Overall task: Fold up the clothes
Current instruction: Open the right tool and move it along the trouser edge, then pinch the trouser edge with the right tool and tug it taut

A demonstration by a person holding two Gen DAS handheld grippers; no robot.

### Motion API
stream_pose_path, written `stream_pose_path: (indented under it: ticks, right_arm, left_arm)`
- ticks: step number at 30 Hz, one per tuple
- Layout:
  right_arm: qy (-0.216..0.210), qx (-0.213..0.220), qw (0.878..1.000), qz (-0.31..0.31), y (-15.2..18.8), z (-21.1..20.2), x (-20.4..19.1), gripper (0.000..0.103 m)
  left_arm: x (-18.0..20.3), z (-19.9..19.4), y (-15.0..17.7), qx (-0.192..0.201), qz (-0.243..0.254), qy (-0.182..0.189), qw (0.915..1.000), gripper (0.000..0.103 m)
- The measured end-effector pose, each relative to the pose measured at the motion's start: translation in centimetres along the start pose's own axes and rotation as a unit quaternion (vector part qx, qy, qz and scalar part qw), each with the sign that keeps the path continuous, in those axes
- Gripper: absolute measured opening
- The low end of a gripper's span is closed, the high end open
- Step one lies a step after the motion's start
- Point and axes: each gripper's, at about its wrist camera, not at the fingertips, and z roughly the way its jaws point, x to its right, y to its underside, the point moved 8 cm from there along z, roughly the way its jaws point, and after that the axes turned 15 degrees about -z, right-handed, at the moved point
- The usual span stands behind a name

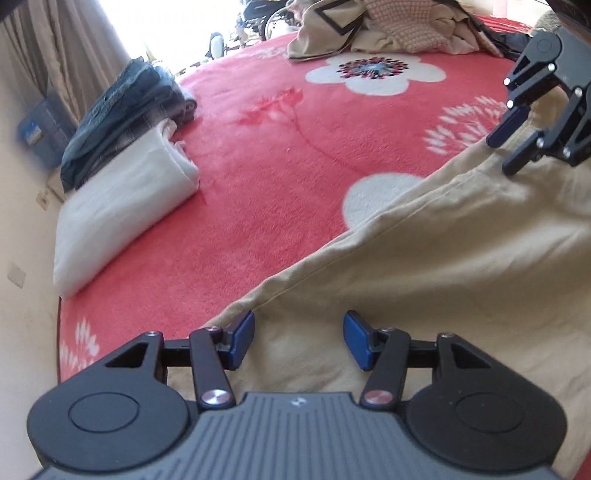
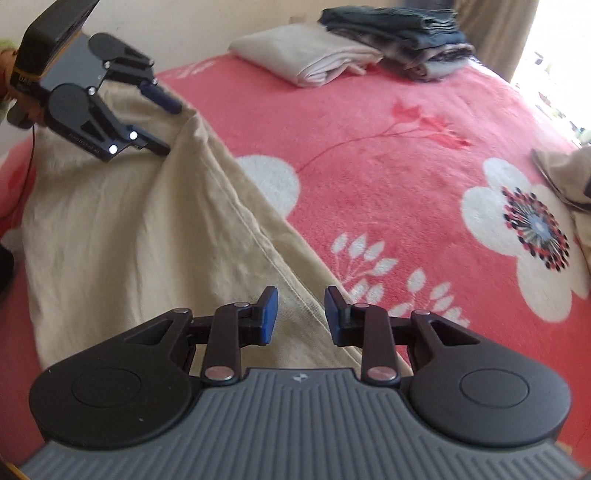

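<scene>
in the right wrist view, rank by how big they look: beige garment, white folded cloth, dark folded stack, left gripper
1. beige garment, by far the largest.
2. left gripper, enlarged by nearness to the camera.
3. white folded cloth and dark folded stack look about alike; both lie far off, so no ranking between them.

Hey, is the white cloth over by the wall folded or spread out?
Folded. The white cloth lies as a compact stack of layers with a rounded fold edge, beside the dark clothes.
</scene>
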Motion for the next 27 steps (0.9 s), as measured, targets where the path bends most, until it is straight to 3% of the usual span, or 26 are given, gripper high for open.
stream_pose_path:
  ticks: [7, 9, 10, 12, 18, 22, 25, 27]
  right_arm:
    - [-0.025, -0.026, 0.999, -0.033, 0.2, 1.9, -0.8, 0.028]
    - [-0.021, -0.030, 0.999, -0.036, 0.2, 1.8, -1.0, 0.022]
    - [-0.012, -0.034, 0.998, -0.048, 0.2, 1.6, -1.3, 0.011]
    - [0.008, -0.039, 0.996, -0.075, 0.3, 1.3, -2.2, 0.002]
    - [0.097, -0.023, 0.991, -0.091, -0.4, -1.1, -1.3, 0.001]
    - [0.125, -0.031, 0.986, -0.107, -0.4, -0.6, -1.0, 0.001]
    - [0.132, -0.055, 0.981, -0.128, 0.7, 2.2, -1.4, 0.001]
    - [0.132, -0.045, 0.986, -0.086, 0.8, 2.6, -0.9, 0.003]
  left_arm:
    - [0.0, 0.2, 0.3, 0.002, 0.004, -0.002, 1.0000, 0.057]
    - [-0.1, 0.4, 0.2, 0.004, 0.001, 0.001, 1.0000, 0.057]
    - [-0.1, 0.4, 0.2, 0.005, 0.000, 0.002, 1.0000, 0.057]
    - [-0.2, 0.3, 0.2, 0.007, -0.001, 0.004, 1.0000, 0.057]
    - [-0.9, -0.3, -0.7, 0.025, -0.026, -0.011, 0.9993, 0.051]
    - [-1.0, 0.3, -0.6, 0.020, -0.022, -0.020, 0.9994, 0.052]
    - [-0.9, 0.5, -0.4, 0.022, -0.019, -0.025, 0.9993, 0.053]
    - [-1.0, 0.5, -0.3, 0.024, -0.020, -0.025, 0.9992, 0.053]
